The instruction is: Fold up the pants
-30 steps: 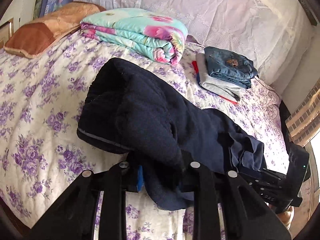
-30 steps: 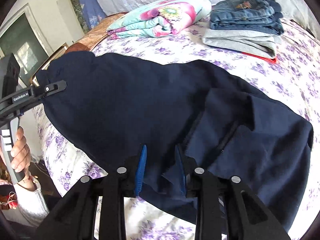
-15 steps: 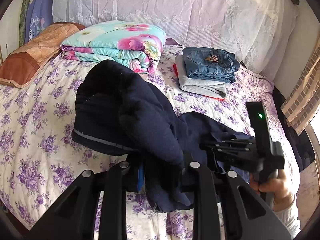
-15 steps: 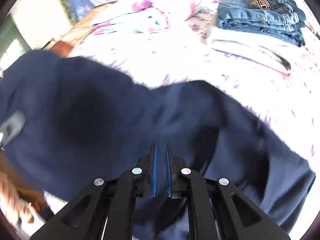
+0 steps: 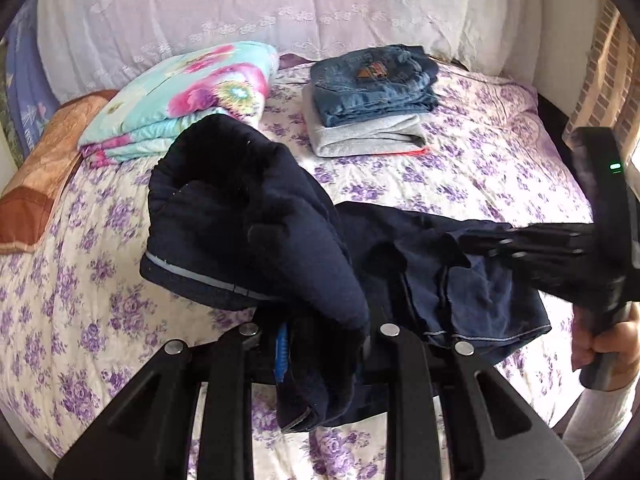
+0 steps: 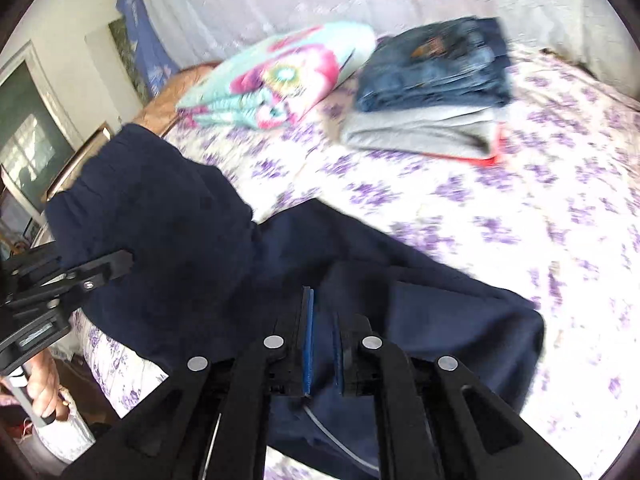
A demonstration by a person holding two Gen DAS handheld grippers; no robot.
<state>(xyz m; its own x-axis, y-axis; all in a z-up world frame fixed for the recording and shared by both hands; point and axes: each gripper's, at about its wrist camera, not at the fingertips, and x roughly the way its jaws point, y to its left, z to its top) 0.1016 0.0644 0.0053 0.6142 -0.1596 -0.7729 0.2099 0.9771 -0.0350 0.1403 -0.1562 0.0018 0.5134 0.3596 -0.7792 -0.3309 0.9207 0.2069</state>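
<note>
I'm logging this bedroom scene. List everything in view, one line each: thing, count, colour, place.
navy pants: one, dark blue, bunched at the near bed edge, held by both grippers
bedspread: one, white with purple flowers, covering the bed
quilt: one, folded, turquoise with pink flowers, far left
jeans: one, blue, folded atop the grey garment
grey garment: one, folded, far centre
pillow: one, orange-brown, left edge
left gripper: black, shut on pants
right gripper: black, shut on pants

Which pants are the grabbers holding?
The dark navy fleece pants, pinched by the left gripper and right gripper. The blue jeans lie folded, untouched.
</note>
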